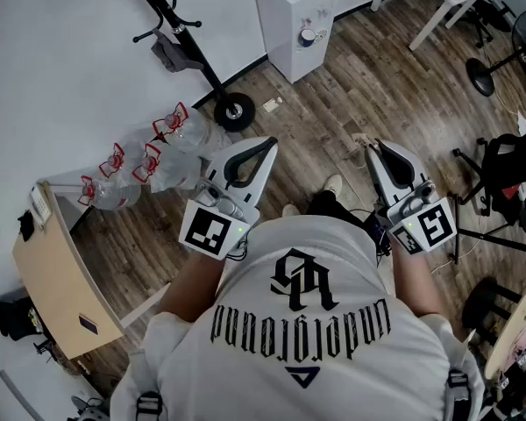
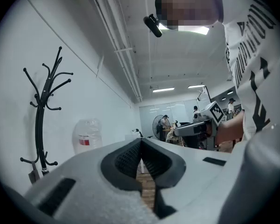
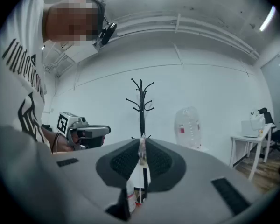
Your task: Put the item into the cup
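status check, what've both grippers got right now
Left gripper shut, empty. Right gripper shut on a thin pale translucent item. Both held level. No cup in any view.

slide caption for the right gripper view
Right claw pinching a thin pale item, with a coat stand and water bottle behind

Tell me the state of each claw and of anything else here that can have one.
Left claw: shut, nothing between its pads.
Right claw: shut on a thin item.
Thin item: pinched upright between the pads.
Coat rack: standing upright.
Water jugs: clustered on the floor by the wall, seemingly empty.
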Demonstrator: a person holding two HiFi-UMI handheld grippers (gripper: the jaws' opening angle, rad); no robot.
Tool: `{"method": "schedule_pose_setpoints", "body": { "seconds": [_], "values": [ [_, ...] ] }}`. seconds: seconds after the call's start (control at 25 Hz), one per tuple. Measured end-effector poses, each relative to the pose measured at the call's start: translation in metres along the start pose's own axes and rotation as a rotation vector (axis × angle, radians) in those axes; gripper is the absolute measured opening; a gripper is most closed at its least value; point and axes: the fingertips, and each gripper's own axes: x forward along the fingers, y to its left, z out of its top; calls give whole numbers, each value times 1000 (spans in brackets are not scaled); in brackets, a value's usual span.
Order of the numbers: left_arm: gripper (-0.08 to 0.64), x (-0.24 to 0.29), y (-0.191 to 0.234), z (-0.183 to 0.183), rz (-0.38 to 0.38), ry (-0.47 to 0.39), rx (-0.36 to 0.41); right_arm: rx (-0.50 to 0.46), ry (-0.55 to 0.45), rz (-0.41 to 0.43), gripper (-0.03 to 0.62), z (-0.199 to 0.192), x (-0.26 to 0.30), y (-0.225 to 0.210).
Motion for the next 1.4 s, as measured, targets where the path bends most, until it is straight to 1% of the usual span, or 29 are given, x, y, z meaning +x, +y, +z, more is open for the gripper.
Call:
{"method": "schedule_pose_setpoints", "body": {
  "seconds": [0.48,0.8,0.96,1.08,1.24,1.4],
  "values": [
    [6,2,5,-1,0,-5,-4,-7,2,2,41,2,3,-2],
    [6,20,13,-7,10,3,-18,-1,2,-2,43,-1,10,-23],
    [6,41,15,-12,21,17,-19,11,-4,6,43,-5,12,-45],
    [6,66,17,-16,25,27,-21,24,-5,12,43,-8,14,-70],
    [6,113,21,-21,26,48,-22,42,0,22,43,-11,19,-117],
    [6,168,27,-26,46,64,-39,61,14,51,43,-15,28,-168]
  ]
}}
